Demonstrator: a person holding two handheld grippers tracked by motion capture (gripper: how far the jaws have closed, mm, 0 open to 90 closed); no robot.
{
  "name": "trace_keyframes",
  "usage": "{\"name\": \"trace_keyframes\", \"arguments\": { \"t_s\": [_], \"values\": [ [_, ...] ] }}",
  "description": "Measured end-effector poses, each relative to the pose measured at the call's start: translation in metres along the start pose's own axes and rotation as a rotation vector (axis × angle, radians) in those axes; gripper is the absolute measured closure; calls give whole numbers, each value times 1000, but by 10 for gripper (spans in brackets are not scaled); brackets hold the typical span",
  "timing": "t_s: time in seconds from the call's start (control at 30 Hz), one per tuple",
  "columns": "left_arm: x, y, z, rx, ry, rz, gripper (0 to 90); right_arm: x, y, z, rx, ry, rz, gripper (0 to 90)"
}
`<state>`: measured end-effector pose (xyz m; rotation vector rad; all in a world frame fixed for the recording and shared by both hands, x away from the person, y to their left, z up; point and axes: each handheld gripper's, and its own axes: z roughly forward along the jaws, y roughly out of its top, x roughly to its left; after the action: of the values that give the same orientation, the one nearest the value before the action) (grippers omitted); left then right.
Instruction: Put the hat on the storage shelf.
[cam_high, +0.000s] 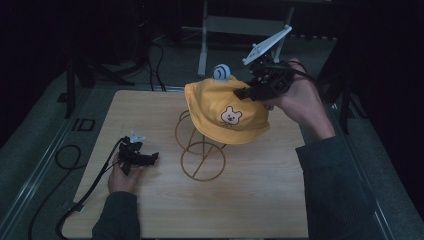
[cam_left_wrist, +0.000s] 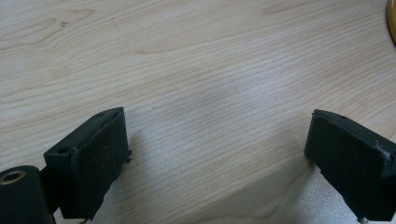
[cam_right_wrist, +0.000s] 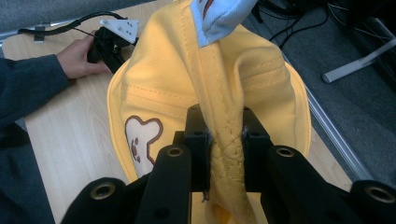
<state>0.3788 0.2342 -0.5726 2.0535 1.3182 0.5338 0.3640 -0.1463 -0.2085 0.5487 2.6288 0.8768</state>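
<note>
Dark floor and cables surround your pale wooden desk. Above its middle the yellow hat hangs over the gold wire stand, held up by your right gripper, whose fingers pinch a fold of crown fabric. Your left gripper rests near the desk's left side, fingers spread with nothing between them. Keep the pinch firm, centre the crown over the stand's top loop, and lower gently so the brim doesn't catch the wire. Mind the blue ear.
</note>
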Motion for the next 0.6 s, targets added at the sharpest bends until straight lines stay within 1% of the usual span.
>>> {"name": "trace_keyframes", "arguments": {
  "t_s": [0.33,0.57,0.6],
  "values": [
    [0,0,0,0,0,0,61,11,18,16,38,8,-41,779],
    [0,0,0,0,0,0,62,16,29,28,72,10,-61,778],
    [0,0,0,0,0,0,62,17,29,30,75,13,-57,777]
  ]
}}
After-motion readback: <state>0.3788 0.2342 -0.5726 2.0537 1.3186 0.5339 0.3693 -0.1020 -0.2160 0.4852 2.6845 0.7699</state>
